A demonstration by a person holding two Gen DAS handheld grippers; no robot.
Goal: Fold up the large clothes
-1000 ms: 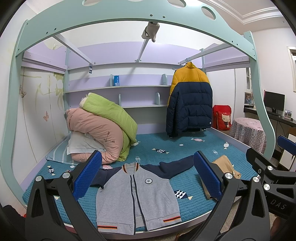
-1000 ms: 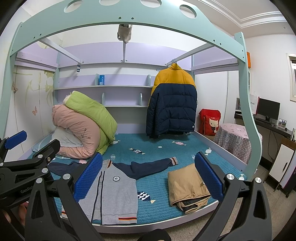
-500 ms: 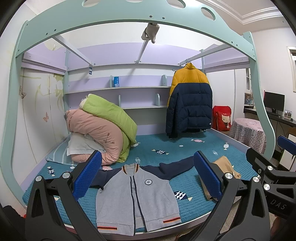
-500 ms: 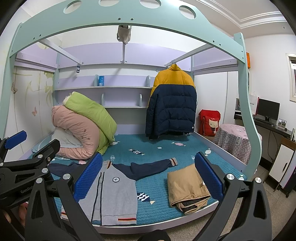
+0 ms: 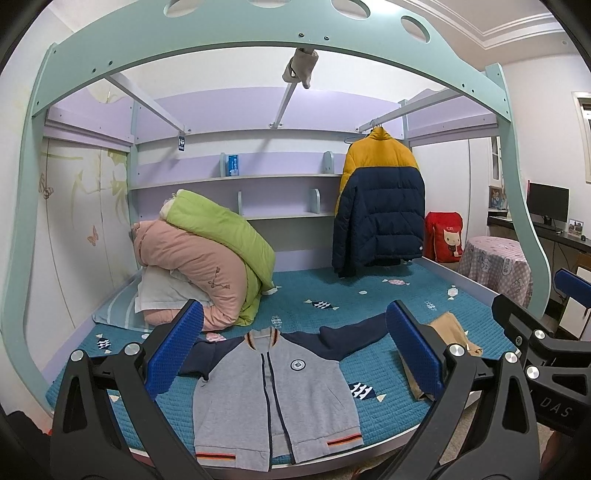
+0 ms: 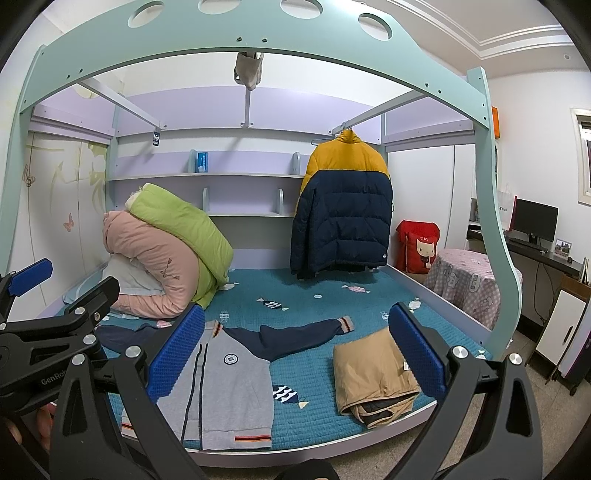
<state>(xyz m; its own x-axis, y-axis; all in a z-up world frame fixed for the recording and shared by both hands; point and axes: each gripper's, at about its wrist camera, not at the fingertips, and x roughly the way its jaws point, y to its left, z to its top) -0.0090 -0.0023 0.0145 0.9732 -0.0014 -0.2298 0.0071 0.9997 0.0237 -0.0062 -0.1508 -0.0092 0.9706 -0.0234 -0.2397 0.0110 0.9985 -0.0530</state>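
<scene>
A grey zip jacket (image 5: 275,398) with navy sleeves lies flat, front up, at the near edge of the teal bed (image 5: 332,295); it also shows in the right wrist view (image 6: 225,387). Its right sleeve (image 6: 306,330) stretches out to the right. A folded tan garment (image 6: 373,376) lies right of it. My left gripper (image 5: 293,350) is open and empty, held in front of the bed above the jacket. My right gripper (image 6: 295,354) is open and empty, held further right.
Rolled pink and green quilts (image 5: 207,258) with a pillow sit at the bed's back left. A yellow and navy puffer coat (image 5: 378,206) hangs at the back right. The mint bed frame arch (image 5: 258,33) spans overhead. A covered round table (image 6: 465,284) stands right.
Both grippers have hardly moved; the views shift very slightly. Nothing on the bed has changed.
</scene>
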